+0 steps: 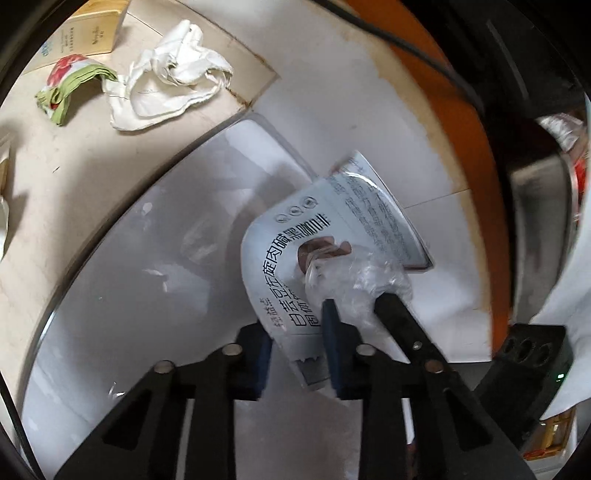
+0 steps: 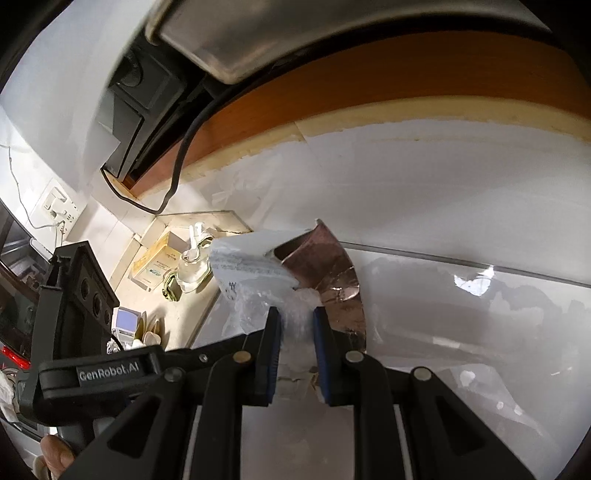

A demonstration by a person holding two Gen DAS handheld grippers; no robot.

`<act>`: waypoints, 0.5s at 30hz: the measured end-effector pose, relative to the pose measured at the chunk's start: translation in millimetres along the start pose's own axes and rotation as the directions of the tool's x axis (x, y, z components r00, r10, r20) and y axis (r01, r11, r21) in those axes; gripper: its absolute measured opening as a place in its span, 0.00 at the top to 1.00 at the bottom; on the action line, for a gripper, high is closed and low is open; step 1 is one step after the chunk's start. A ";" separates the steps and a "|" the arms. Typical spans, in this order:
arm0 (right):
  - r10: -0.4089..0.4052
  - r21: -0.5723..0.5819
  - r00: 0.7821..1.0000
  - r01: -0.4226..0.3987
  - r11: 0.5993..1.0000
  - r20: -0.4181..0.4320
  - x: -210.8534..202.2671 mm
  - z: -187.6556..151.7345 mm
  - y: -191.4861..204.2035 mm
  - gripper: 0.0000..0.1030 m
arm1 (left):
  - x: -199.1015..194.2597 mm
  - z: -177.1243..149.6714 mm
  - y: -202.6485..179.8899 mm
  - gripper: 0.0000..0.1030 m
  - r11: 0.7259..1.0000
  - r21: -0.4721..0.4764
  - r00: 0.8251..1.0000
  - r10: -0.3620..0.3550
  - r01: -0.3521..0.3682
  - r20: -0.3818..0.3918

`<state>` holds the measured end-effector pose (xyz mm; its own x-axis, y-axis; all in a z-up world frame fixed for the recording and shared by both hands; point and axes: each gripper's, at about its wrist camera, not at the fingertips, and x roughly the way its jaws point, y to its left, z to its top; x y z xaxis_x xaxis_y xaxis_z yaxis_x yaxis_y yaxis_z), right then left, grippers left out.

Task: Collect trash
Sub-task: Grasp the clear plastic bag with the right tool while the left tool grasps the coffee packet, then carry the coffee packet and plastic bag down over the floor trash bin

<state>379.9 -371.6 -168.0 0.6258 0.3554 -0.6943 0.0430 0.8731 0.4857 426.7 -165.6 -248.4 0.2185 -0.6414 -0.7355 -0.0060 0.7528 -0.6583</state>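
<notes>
Left claw: narrow, pads closed on the lower edge of a white printed packet; packet rising ahead of the claw, black lettering facing the lens, a torn notch at its near end. Right claw: narrow, clamped on a wad of clear plastic bunched against the same packet; packet's brown foil inner face curling up just right of the pads. Seen from the left wrist, right claw's black finger crossing in from the right, its tip in the clear plastic just ahead of the left pads. Both claws thus gripping one bundle from two sides, close together. Under the bundle: a glossy white sheet on the counter. Far ahead and left of the left claw, on bare counter: crumpled white cloth, touching a green-and-red folded wrapper, with a tan box just beyond both. Right of the left claw: orange wooden edge with a black cable across it, then a metal bin, contents unclear. Lower left of the right-wrist view: fingers of a person's hand on the left tool's handle.
</notes>
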 end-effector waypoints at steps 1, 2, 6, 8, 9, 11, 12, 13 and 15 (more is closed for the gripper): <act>0.002 0.002 1.000 -0.002 1.000 0.001 -2.7 -1.4 0.6 0.84 | -4.5 -3.5 0.2 0.84 1.000 0.001 1.000 -0.006 0.006 0.011; 0.006 0.000 1.000 -0.006 1.000 0.000 -5.0 -3.0 1.7 0.84 | -8.3 -5.6 -0.3 0.84 1.000 0.006 1.000 0.000 0.000 0.022; 0.005 -0.031 1.000 -0.005 0.999 0.000 -17.3 -15.0 12.2 0.84 | -30.0 -18.5 -4.1 0.89 0.999 0.035 0.998 0.025 -0.027 0.063; 0.003 -0.060 1.000 -0.003 0.998 -0.002 -27.0 -25.9 20.2 0.84 | -43.7 -29.6 -5.9 0.91 0.998 0.054 0.995 0.036 -0.041 0.088; 0.002 -0.070 1.000 -0.003 0.998 -0.004 -30.3 -30.3 23.4 0.84 | -59.2 -34.7 -10.1 0.92 0.996 0.069 0.994 0.044 -0.051 0.101; -0.001 -0.101 1.000 0.000 0.995 -0.012 -40.3 -45.3 33.8 0.84 | -76.2 -49.2 -13.2 0.94 0.992 0.100 0.990 0.062 -0.075 0.128; -0.002 -0.115 1.000 0.001 0.993 -0.015 -45.3 -53.3 38.8 0.84 | -86.2 -57.6 -13.7 0.94 0.989 0.117 0.987 0.073 -0.090 0.142; -0.005 -0.127 1.000 0.003 0.992 -0.018 -48.9 -60.2 43.2 0.84 | -94.3 -63.7 -13.8 0.95 0.986 0.129 0.985 0.082 -0.102 0.152; -0.016 -0.156 1.000 0.012 0.988 -0.024 -59.0 -79.1 55.2 0.84 | -118.0 -74.2 -11.4 0.96 0.980 0.152 0.979 0.104 -0.131 0.178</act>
<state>283.7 -318.0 -142.2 0.6063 0.3491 -0.7146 -0.0710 0.9187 0.3886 328.6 -109.5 -166.1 0.3869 -0.5232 -0.7593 0.1137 0.8442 -0.5238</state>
